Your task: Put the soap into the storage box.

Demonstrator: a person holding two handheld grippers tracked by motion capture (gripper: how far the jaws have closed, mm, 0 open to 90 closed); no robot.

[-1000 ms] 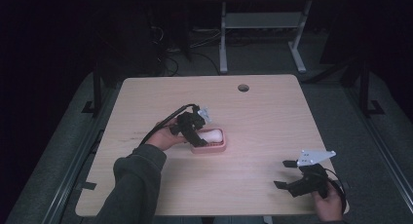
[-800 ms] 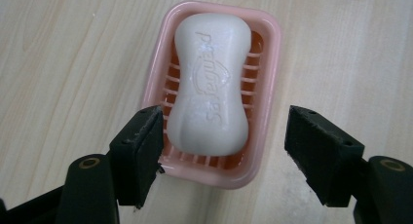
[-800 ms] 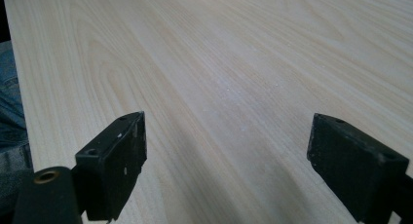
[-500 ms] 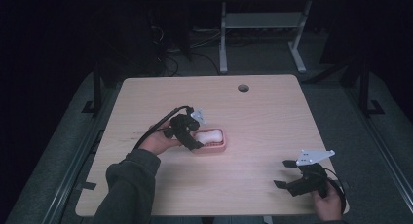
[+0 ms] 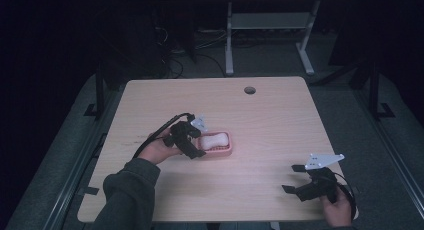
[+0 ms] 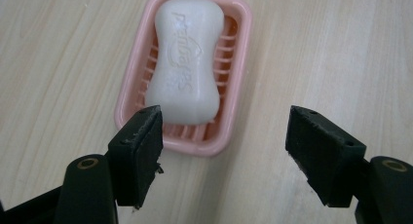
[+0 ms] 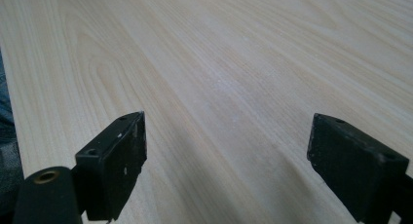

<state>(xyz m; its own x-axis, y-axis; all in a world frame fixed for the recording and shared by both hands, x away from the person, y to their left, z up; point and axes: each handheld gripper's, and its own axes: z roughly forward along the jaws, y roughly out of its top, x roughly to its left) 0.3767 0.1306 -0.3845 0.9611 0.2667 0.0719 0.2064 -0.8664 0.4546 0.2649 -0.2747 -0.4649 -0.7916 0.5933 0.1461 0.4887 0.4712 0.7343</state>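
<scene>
Left gripper view: the soap (image 6: 187, 63) lies lengthwise in the pink dish (image 6: 239, 87), which rests flat on the table (image 6: 341, 48) left of centre. The step in hand appears to be letting go of the soap and backing off. To do it well, draw the left gripper (image 6: 224, 146) straight back along its own axis, level, so that neither pad clips the dish rim and drags it.

The jaws have just been opening. They now stand wide, nothing between them; the left pad overlaps the near rim in this view, contact uncertain.

High view: the right gripper (image 5: 298, 177) rests near the table's front right corner, jaws spread, holding nothing.
</scene>
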